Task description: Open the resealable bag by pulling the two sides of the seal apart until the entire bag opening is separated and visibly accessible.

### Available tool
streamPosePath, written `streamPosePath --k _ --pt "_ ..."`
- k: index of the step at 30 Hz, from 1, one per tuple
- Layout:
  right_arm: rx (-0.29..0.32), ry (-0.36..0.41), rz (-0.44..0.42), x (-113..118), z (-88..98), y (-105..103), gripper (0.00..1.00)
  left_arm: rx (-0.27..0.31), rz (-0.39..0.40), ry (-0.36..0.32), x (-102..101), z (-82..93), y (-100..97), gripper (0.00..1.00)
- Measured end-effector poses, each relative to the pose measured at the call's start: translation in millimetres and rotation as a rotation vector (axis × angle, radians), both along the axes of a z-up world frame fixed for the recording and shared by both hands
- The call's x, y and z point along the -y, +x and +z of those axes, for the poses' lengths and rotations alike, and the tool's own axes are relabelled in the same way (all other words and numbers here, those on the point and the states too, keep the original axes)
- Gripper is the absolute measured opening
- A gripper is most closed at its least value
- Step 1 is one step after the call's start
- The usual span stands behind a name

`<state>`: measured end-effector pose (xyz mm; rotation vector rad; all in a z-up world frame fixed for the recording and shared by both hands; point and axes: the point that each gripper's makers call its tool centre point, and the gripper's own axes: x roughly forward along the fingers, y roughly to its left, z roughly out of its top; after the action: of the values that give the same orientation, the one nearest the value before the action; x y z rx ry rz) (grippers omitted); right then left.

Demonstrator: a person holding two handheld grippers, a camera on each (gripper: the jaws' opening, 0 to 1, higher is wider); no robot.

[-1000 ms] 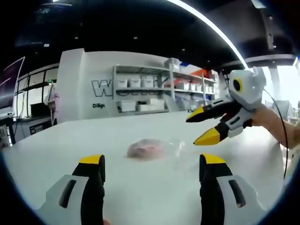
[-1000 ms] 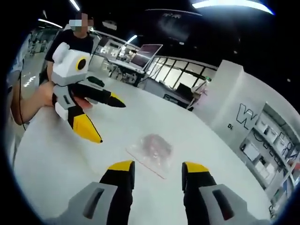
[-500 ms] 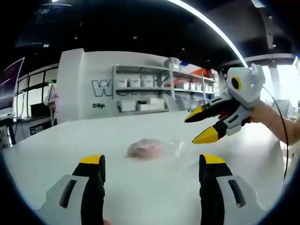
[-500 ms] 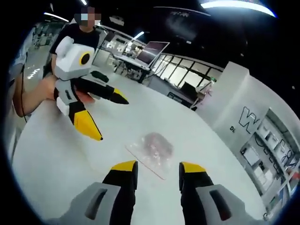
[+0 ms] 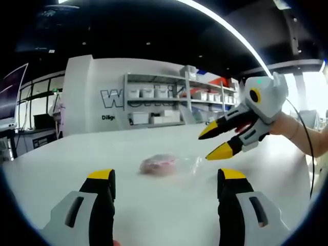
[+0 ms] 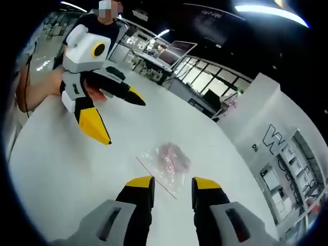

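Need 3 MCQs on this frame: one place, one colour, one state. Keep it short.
1. Where is the resealable bag?
A. Lying flat on the white table
B. Held in the left claw
C. On a shelf

2. What colour are the tips of both claws?
A. Red
B. Yellow
C. Green

3. What state is the right claw in?
A. Shut on the bag
B. Shut and empty
C. Open, not touching the bag

Answers:
1 A: in both views the bag rests on the tabletop, apart from either claw.
2 B: the left claw and the right claw both end in yellow tips.
3 C: in the right gripper view its jaws stand apart with the bag lying just beyond them.
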<state>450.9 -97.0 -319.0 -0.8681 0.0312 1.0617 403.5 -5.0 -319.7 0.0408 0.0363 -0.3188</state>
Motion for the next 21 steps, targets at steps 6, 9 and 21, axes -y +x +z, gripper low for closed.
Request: streamPosePath --k 6,9,21 --pt "0.006 0.003 0.002 -0.7 2.5 -1.0 0.25 -0.005 0.001 0.002 -0.1 -0.9 0.3 0.81" --pt "0.008 -0.010 0.006 -0.4 1.2 -1.4 0.25 -0.005 0.000 0.004 0.0 -0.9 0.2 0.80" --pt "0.096 -0.082 0.036 -3.7 0.7 -0.7 0.23 -0.008 0.004 0.004 -1.4 -1.0 0.2 0.80"
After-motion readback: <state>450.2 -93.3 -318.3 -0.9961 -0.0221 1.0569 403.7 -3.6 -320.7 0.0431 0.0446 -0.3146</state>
